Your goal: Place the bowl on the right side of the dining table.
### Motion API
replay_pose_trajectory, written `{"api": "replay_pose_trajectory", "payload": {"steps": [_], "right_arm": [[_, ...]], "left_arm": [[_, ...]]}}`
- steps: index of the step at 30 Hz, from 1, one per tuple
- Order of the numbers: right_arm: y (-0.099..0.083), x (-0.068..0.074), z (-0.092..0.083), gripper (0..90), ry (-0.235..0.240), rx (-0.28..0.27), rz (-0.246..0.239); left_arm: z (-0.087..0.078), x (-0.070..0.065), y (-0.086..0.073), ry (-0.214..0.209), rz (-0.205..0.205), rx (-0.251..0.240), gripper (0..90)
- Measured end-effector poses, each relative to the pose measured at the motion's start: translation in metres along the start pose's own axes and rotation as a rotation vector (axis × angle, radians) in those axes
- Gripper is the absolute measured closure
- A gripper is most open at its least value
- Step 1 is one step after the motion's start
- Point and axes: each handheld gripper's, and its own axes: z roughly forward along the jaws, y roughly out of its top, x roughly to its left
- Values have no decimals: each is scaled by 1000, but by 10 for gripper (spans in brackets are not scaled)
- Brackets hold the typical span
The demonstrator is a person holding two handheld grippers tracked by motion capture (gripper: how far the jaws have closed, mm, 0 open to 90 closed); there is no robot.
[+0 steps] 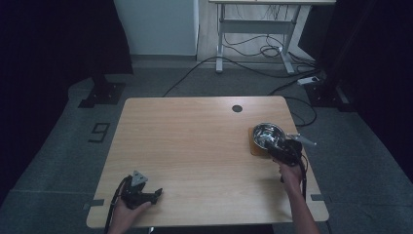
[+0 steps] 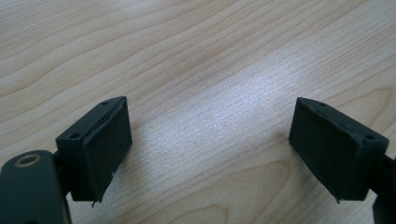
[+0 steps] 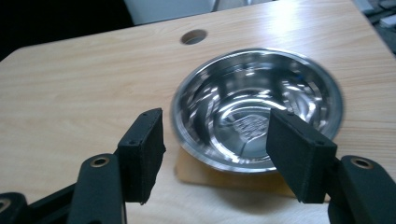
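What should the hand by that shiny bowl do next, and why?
Probably draw the right tongs back a little farther: their jaws stand open with nothing between them, and the metal bowl already sits on its brown mat.

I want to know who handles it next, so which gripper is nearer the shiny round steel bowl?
Right. The right gripper hovers open at the shiny round steel bowl's near rim; the left gripper sits at the table's opposite near corner.

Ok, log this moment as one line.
right gripper: open, by steel bowl | bowl: on wooden coaster | left gripper: open, empty, over table
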Motion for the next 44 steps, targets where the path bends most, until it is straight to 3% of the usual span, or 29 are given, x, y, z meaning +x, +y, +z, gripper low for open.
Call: {"api": "replay_pose_trajectory", "payload": {"steps": [4,11,18,22,27,32,44], "right_arm": [[-10,13,-5,368,46,25,-50],[-32,37,-11,383,167,74,-141],[-54,55,-8,383,297,117,-170],[-68,68,0,380,344,153,-185],[-87,87,10,361,365,204,-228],[-96,97,14,356,370,224,-252],[-95,97,14,337,358,226,-254]], "left_arm": [[0,0,0,0,0,0,127],[0,0,0,0,1,0,127],[0,0,0,-1,-1,0,127],[0,0,0,0,0,0,127],[0,0,0,-1,1,0,128],[0,0,0,-2,2,0,128],[0,0,0,-2,2,-1,129]]}}
